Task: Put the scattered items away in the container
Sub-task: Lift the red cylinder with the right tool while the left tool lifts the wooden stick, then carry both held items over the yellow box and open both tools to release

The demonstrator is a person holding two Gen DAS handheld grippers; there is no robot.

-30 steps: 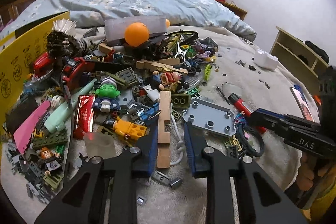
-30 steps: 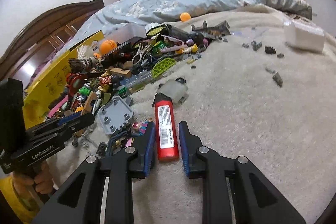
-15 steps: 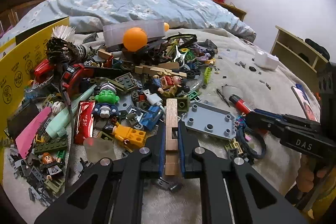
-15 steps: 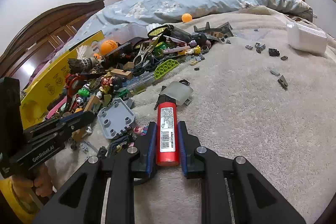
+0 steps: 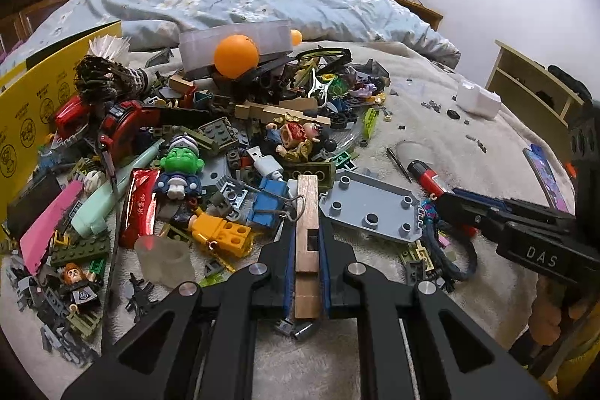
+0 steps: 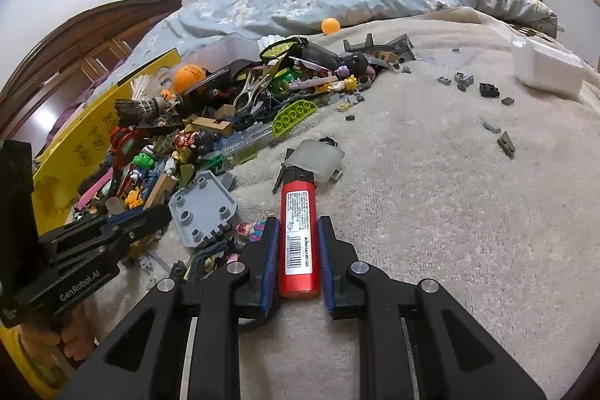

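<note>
Gripping a wooden block (image 5: 307, 231) between its blue-padded fingers (image 5: 288, 261), the left gripper (image 5: 306, 250) sits low over the near edge of the toy pile on the bed. The block's long axis runs straight away from the camera, in line with the fingers, its far end pointing into the heap toward the orange ball (image 5: 236, 56). It is a pale, flat-sided strip with a square notch cut in one edge about midway along, and its near end reaches back between the pads. A wire loop of a blue clip (image 5: 272, 203) lies against its far left corner, and a grey studded plate (image 5: 371, 208) lies just to its right.

The right gripper (image 6: 298, 250) is closed on a red lighter (image 6: 298, 231), which lies on the beige blanket (image 6: 431, 194) at the pile's right edge. The lighter's long axis also follows the fingers, its black head pointing away, touching a cloudy plastic piece (image 6: 315, 162). Its body is bright red with a white printed label and barcode facing up; the base sits between the pads.

A yellow box wall (image 5: 22, 115) stands at the left of the heap.
</note>
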